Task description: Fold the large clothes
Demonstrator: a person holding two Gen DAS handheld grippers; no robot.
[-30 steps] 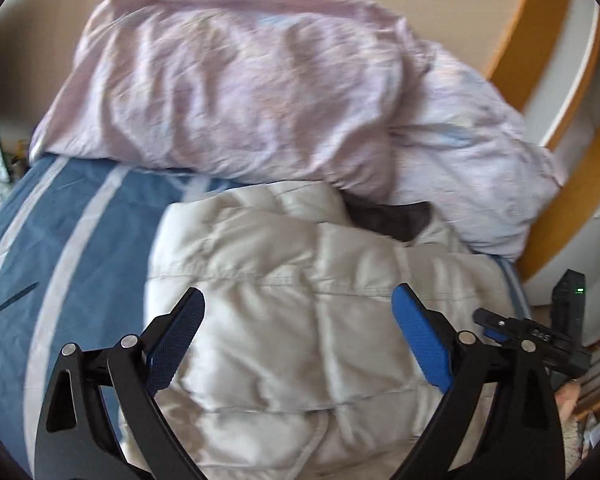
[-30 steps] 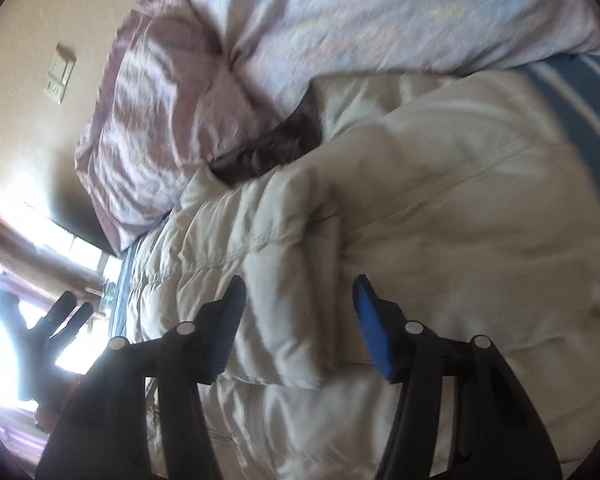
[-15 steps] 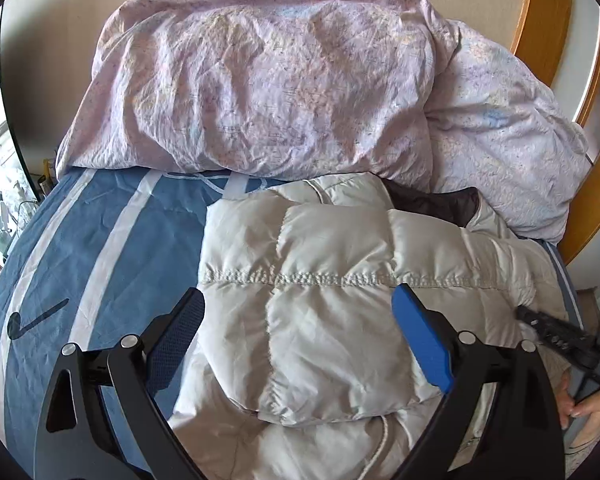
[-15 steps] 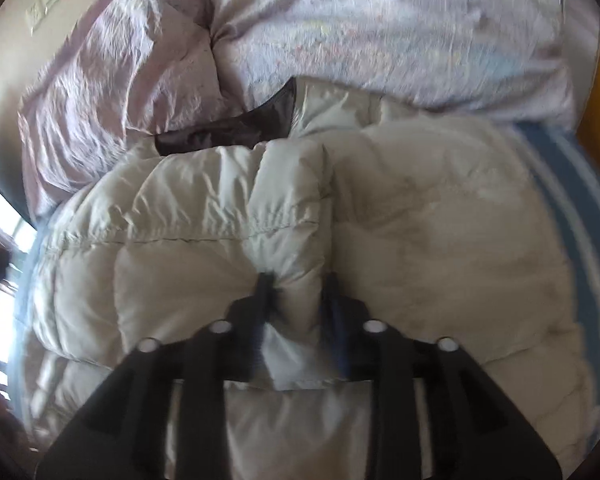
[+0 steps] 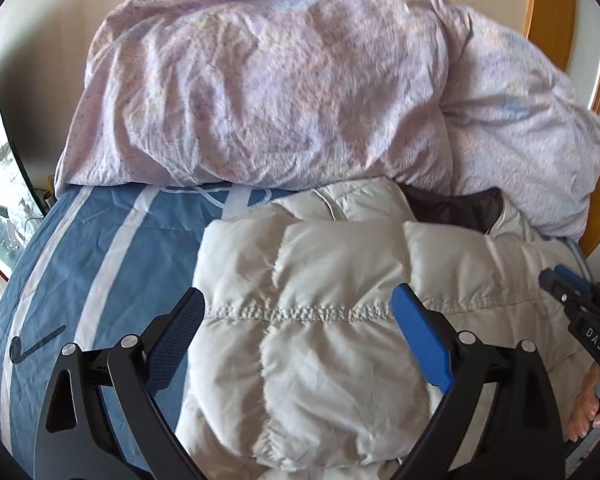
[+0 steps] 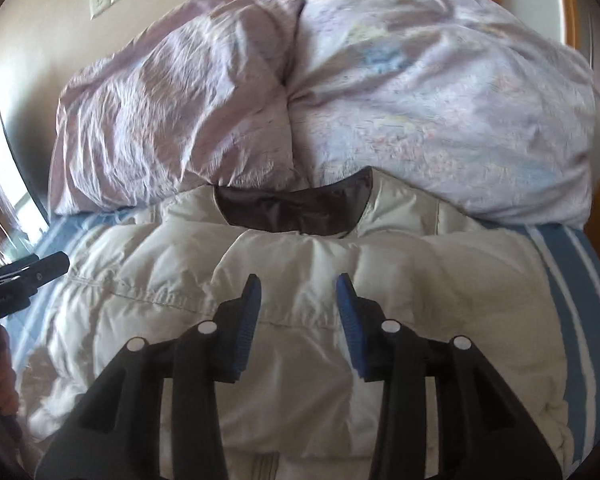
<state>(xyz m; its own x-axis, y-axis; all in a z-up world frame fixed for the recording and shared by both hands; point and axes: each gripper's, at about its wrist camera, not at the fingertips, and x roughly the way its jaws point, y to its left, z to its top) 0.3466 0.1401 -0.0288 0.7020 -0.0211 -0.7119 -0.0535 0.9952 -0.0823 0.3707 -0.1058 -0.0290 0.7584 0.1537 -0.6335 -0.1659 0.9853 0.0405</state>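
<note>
Your bed (image 5: 100, 248), with its blue striped cover, carries everything here. A rumpled pink duvet (image 5: 260, 80) is heaped along the head edge, and the pale puffy jacket (image 5: 308, 320) lies just below it, toward the right side of the bed. The jacket's dark-lined collar (image 6: 296, 208) touches the duvet, so its long axis runs from the head edge back toward you. A quilted panel is already folded in over the body, and its free edge crosses the middle of the jacket from side to side.

Your left gripper (image 5: 296, 332) hovers over the left half of the jacket, angled down at it, with its jaws spread wide and nothing between them. The jacket's left edge lies just inside the left finger, with bare bed cover beyond it.

Your right gripper (image 6: 298, 320) sits over the centre of the jacket, pointing at the collar. Its jaws closed and have just reopened a little; they now stand partly apart with no cloth pinched between the pads. In the left wrist view you can see it at the jacket's right edge.

Judging from this, both hands are about equally near, each over its own half. The next fold likely turns on the hem nearest you, which lies below and behind both grippers, largely out of sight.
</note>
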